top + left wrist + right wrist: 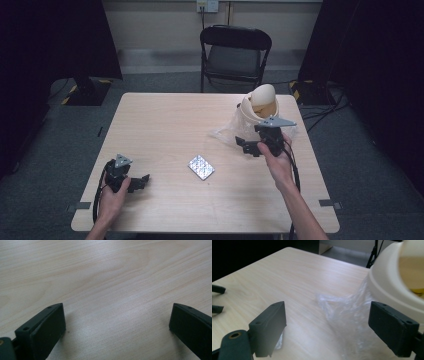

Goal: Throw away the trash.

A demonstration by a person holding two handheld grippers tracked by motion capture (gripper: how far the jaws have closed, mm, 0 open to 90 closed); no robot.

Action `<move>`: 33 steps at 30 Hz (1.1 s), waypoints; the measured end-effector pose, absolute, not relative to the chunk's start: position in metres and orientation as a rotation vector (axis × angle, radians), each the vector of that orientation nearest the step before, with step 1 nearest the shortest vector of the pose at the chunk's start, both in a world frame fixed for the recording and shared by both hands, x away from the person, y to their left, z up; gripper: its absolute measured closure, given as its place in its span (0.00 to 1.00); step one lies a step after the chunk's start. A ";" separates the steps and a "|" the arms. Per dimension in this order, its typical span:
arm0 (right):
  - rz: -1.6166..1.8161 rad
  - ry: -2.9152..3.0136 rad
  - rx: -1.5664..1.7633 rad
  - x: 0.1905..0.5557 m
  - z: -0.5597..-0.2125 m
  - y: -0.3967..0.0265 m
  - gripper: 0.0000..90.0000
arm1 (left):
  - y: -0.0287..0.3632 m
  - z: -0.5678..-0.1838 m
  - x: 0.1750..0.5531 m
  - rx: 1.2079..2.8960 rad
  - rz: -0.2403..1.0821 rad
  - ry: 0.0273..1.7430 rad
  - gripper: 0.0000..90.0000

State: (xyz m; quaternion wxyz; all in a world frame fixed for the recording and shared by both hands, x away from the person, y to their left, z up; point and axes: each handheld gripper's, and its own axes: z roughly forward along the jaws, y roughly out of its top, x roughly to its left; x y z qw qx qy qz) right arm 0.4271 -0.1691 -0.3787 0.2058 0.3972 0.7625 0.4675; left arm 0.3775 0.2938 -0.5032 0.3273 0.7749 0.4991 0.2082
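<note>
High view: pale wood-grain table [165, 125] on grey carpet, black folding chair [235, 52] behind. Cream rounded container [260, 105] sits on crinkly clear plastic [342, 312], far right. Right gripper [247, 145] jaws wide, at plastic's edge. Left gripper [142, 181] wide, near-left corner. Small foil blister pack [201, 167] mid-table.

Pale wood desk [165, 125]. On it: silver blister pack [201, 167] near centre; clear plastic wrap [231, 131] under cream dome-shaped container [260, 106], far right.
</note>
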 end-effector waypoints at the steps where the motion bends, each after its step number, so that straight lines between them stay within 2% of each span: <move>1: 1.299 2.136 1.104 0.426 -0.382 -0.166 0.16 | 0.294 -0.503 0.377 2.029 0.544 1.307 0.00; 11: 1.292 2.270 1.060 0.417 -0.413 -0.129 0.16 | 0.294 -0.503 0.377 2.030 0.546 1.308 0.00; 12: 1.284 2.298 1.041 0.416 -0.419 -0.121 0.20 | 0.294 -0.503 0.377 2.029 0.545 1.308 0.00; 24: 1.313 2.437 1.001 0.413 -0.456 -0.082 0.28 | 0.294 -0.503 0.377 2.029 0.546 1.308 0.00; 33: 1.225 2.500 0.989 0.417 -0.481 -0.064 0.29 | 0.294 -0.503 0.377 2.029 0.546 1.308 0.00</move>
